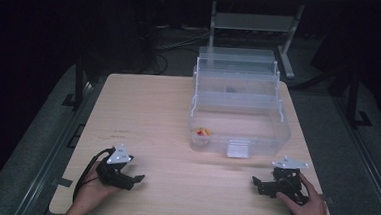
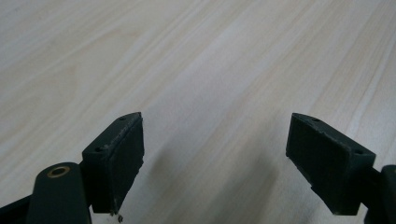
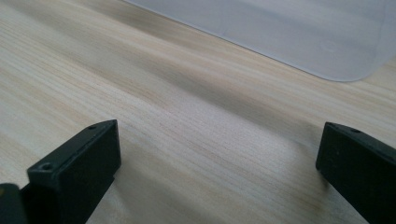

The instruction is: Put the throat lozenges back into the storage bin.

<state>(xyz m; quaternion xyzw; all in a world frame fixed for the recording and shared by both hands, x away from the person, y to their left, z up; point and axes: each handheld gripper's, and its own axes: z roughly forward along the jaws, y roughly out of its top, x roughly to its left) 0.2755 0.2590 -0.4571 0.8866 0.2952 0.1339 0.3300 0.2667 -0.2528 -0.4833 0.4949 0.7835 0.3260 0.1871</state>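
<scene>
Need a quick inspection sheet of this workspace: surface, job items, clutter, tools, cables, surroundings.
Surface: light wood table, bare apart from the box and the tools.
Job's things: clear plastic tiered box, open, on the table's far right; small red-and-yellow item in its front left corner, a dark speck on an upper tier, neither identifiable.
Clutter: nothing seen.
Grippers: left tool at the near left, jaws open, empty; right tool at the near right, jaws open, empty; each held by a hand.
Cables: black cable loops beside the left tool.
Surroundings: dark room, metal frame and floor cables behind the table.
</scene>
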